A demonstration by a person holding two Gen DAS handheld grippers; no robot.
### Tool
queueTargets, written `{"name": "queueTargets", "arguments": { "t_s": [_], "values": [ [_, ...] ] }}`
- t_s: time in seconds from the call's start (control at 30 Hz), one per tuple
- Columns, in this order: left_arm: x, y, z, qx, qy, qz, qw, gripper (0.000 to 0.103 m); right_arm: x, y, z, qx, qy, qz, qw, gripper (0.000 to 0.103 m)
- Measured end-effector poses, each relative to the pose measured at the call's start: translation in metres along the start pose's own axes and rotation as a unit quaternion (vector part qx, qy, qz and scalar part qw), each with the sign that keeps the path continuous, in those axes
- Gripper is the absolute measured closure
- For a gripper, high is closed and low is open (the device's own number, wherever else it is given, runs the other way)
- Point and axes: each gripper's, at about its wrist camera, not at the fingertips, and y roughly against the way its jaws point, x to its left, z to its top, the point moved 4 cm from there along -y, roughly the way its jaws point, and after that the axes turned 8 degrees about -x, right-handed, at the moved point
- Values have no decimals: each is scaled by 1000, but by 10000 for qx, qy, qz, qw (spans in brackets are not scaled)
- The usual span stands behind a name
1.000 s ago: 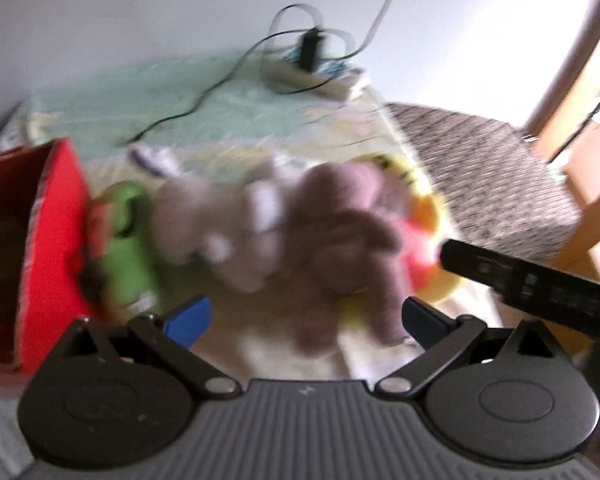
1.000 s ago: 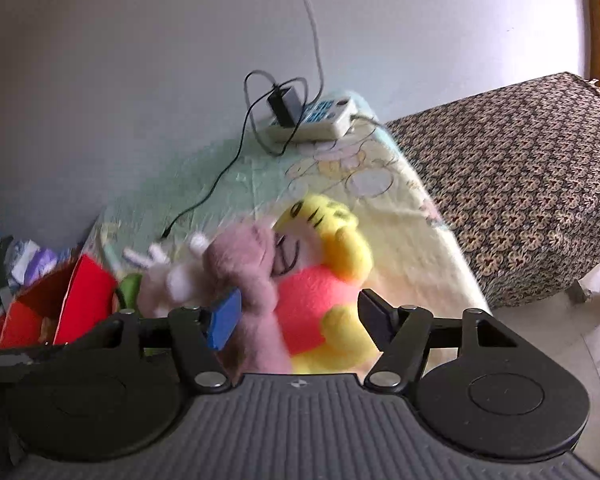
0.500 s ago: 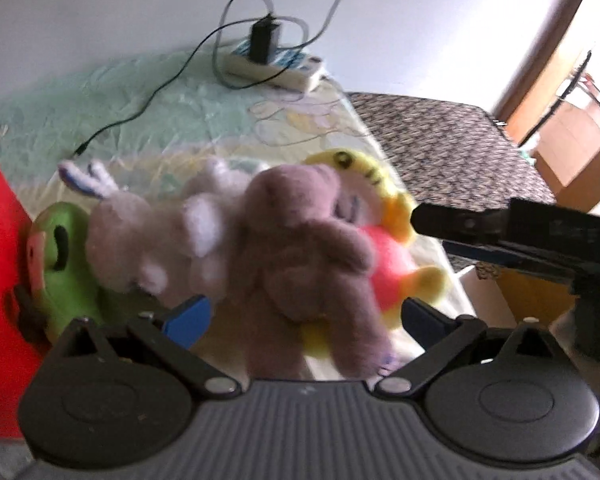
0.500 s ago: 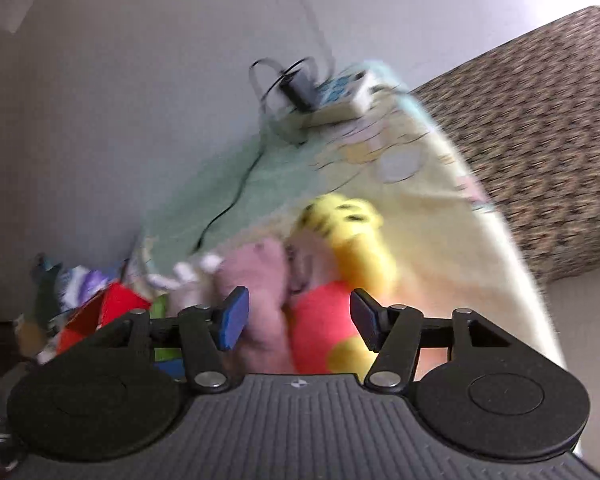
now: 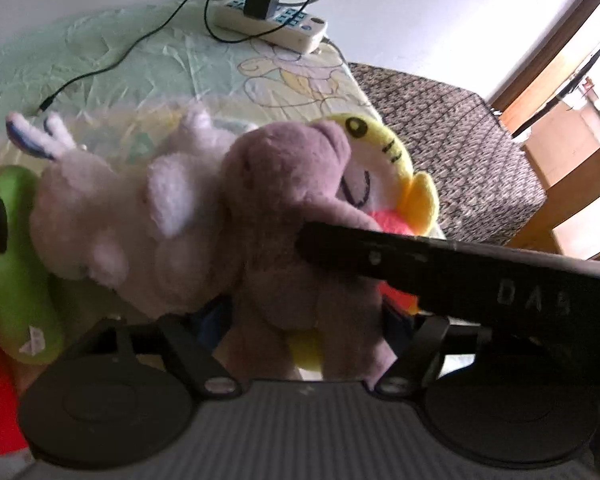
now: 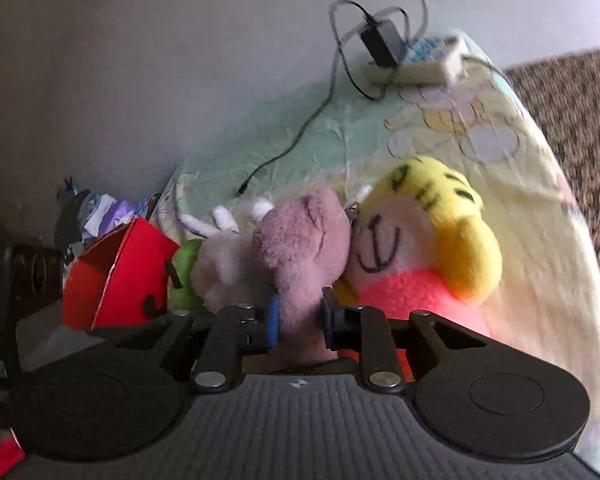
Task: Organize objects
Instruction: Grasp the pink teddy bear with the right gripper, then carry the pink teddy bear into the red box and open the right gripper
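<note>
A mauve plush bear (image 5: 292, 216) lies in a row of soft toys on the bed, between a pale pink plush rabbit (image 5: 112, 208) and a yellow tiger plush in a pink top (image 5: 383, 160). A green plush (image 5: 16, 264) lies at the far left. My left gripper (image 5: 300, 320) has its jaws either side of the bear's lower body, pads mostly hidden by the plush. My right gripper (image 6: 298, 322) is shut on the bear (image 6: 303, 248), and its finger crosses the left wrist view (image 5: 439, 268). The tiger (image 6: 419, 240) lies just right of it.
A red box (image 6: 116, 276) stands open at the left beside the green plush (image 6: 184, 276). A white power strip (image 5: 272, 20) with a black charger and cables lies at the back of the bed. A brown patterned seat (image 5: 451, 148) lies right of the bed.
Both grippers have moved in on the mauve bear. The right jaws have narrowed from wide open to squeezing it. The left jaws now straddle its lower body.
</note>
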Motion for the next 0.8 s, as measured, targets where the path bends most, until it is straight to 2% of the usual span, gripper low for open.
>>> {"name": "queueTargets", "arguments": {
  "t_s": [0.2, 0.43, 0.63, 0.8],
  "values": [
    [-10, 27, 0, -321, -239, 16, 9992, 32, 20, 15, 3, -270, 219, 145, 9993, 80],
    [-15, 76, -2, -976, -468, 166, 9940, 32, 61, 34, 6, -671, 397, 652, 9948, 80],
    [8, 123, -5, -1444, -395, 352, 9881, 32, 109, 25, 2, -824, 437, 1108, 9895, 80],
    [49, 165, -6, -1783, -287, 590, 9818, 32, 161, -6, -3, -772, 317, 1457, 9858, 80]
  ]
}}
